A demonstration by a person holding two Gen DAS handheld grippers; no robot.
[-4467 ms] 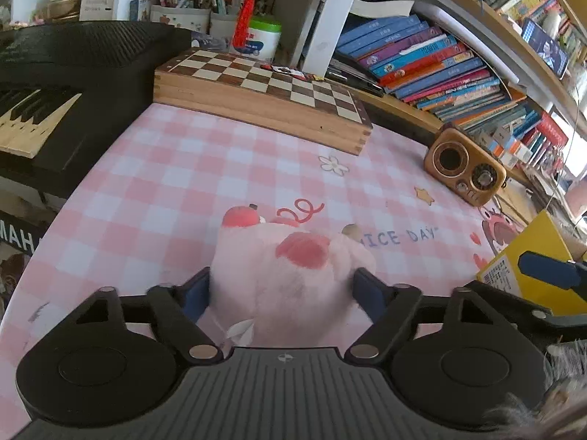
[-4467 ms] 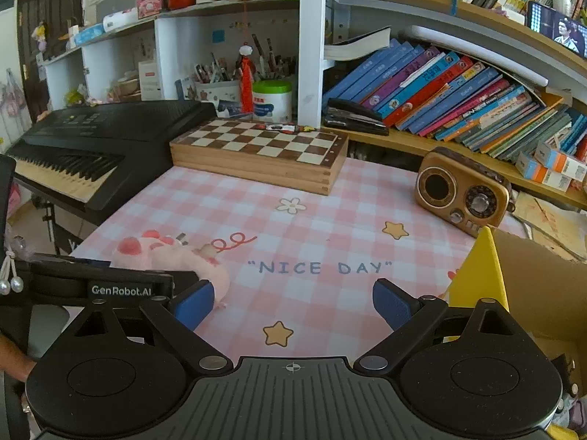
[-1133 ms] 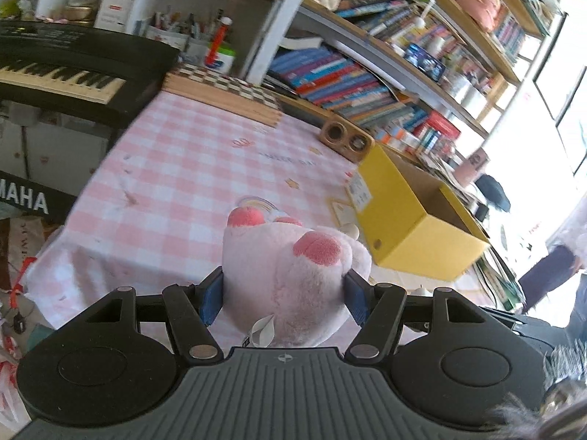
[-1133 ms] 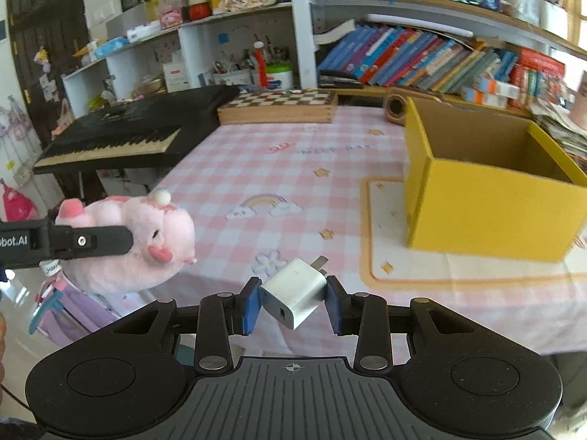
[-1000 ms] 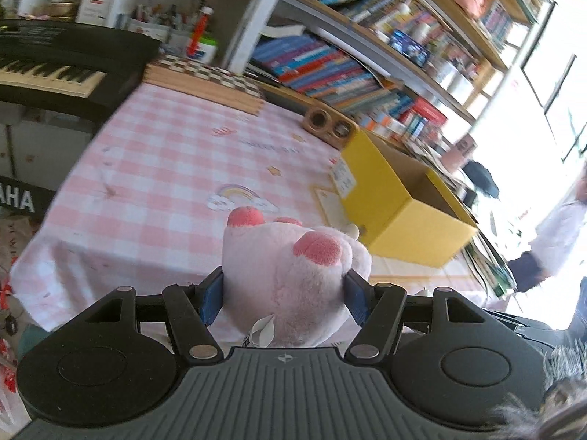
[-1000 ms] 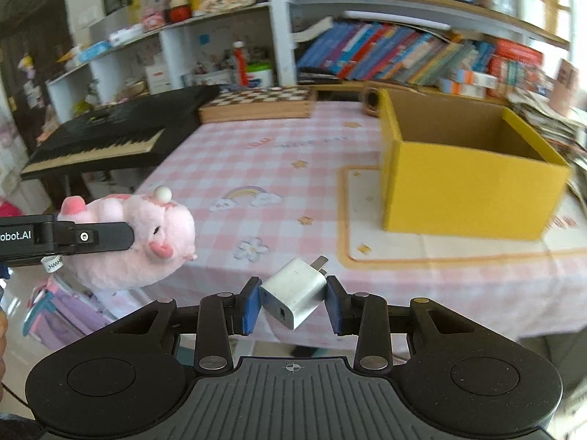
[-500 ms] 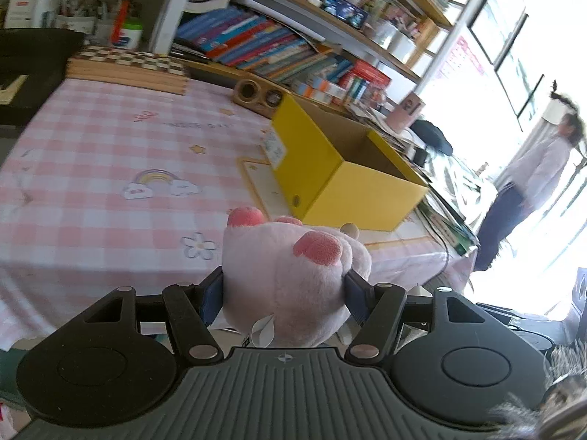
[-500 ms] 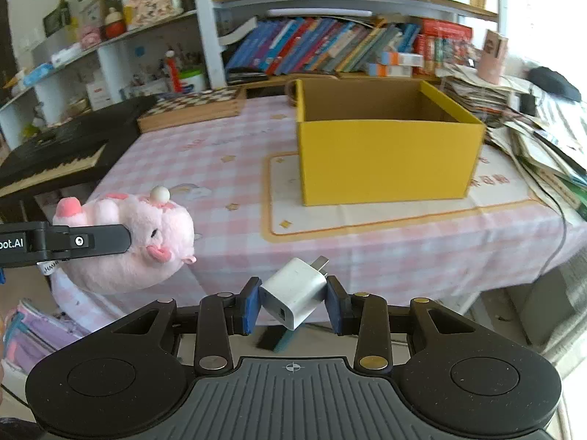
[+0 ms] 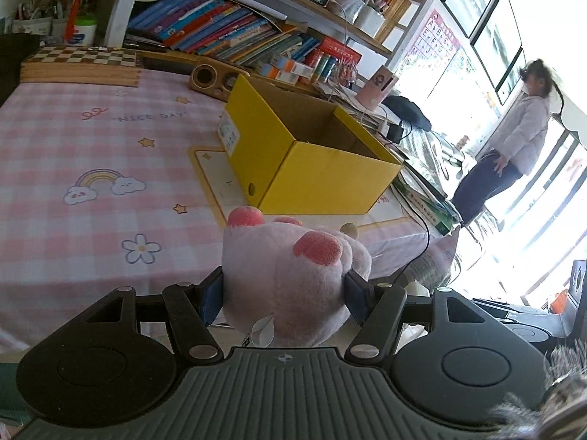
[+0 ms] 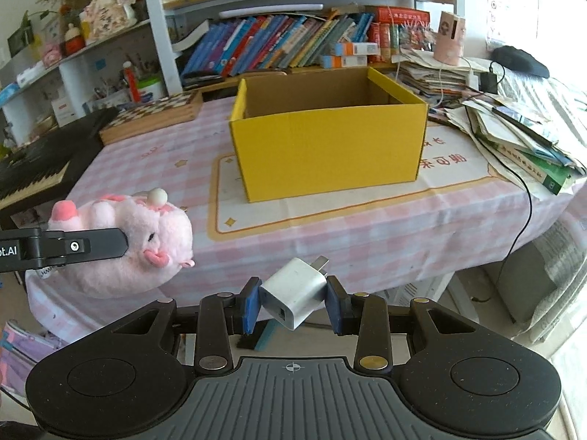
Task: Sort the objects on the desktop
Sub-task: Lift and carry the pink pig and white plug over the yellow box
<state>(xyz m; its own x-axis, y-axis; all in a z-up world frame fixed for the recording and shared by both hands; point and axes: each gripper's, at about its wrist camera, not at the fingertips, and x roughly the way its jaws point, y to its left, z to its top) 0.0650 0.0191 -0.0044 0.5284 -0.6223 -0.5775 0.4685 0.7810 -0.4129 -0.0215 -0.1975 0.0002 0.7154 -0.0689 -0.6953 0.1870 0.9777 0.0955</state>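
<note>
**Both objects held, box not yet filled**

The left gripper [image 9: 284, 293] is clamped on the soft pink plush pig [image 9: 290, 275]; the right gripper [image 10: 293, 302] is clamped on the small white plastic charger [image 10: 293, 291]. Both hang off the table's near edge, before the open yellow cardboard box [image 10: 326, 150], whose visible inside looks empty. Dropping both remains. The pink checked tablecloth [image 9: 73, 139] is otherwise mostly bare; crowded bookshelves [image 10: 279, 47] stand behind.

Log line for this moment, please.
left gripper: holds pink plush pig | right gripper: holds white charger | yellow box: open, ahead on table
</note>
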